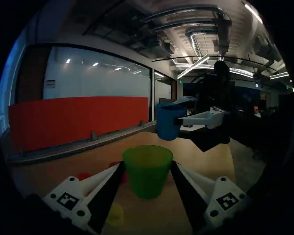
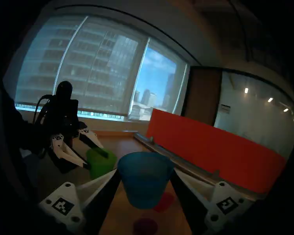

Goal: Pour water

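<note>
While both cups are held up off the wooden table [image 1: 186, 160], the left gripper [image 1: 147, 166] has its two fingers pressed on either side of the green cup [image 1: 147, 178], which stands upright with its mouth facing up. In the left gripper view, the blue cup [image 1: 167, 121] hangs at about one o'clock of the green one, higher and farther off, apart from it and roughly upright. The right gripper [image 2: 145, 174] is clamped on that blue cup, one finger on each flank. In the right gripper view the green cup sits at about ten o'clock of the blue one, near but not touching. I cannot tell whether either cup has water in it. Small flat coloured discs lie on the table beneath: a red disc [image 2: 164, 201] at about five o'clock of the blue cup, and a yellow disc [image 1: 115, 213] at about seven o'clock of the green cup. A long red panel [image 1: 80, 117] runs along the table's far edge, below frosted glass.
</note>
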Demonstrator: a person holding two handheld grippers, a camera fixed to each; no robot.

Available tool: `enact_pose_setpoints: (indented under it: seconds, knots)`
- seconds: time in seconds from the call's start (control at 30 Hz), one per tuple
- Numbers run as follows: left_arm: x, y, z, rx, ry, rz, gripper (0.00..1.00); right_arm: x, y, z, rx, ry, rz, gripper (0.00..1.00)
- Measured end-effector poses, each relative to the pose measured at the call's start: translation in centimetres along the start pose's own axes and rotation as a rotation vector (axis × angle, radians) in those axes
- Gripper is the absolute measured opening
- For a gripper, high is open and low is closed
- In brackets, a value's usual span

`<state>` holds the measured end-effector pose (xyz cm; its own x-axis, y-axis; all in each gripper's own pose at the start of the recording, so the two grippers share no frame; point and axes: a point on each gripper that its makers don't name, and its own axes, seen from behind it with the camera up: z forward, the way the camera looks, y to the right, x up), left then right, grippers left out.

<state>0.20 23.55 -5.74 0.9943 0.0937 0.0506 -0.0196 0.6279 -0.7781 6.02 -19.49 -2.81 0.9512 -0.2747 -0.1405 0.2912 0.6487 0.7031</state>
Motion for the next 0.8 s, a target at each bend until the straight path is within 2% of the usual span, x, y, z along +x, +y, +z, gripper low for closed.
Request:
enact_pose_setpoints:
  seconds: [0.37,0.8]
  knots:
    - [-0.2,0.9,-0.3,-0.023,0.014,-0.001,0.85,1.7,-0.1,0.7,-0.001,0.010,-0.098,0.90]
    - [0.1,1.5,-0.1,-0.048,0.022,-0.004,0.85,3.1,-0.2,1.6,-0.009,0.015,-0.226,0.90]
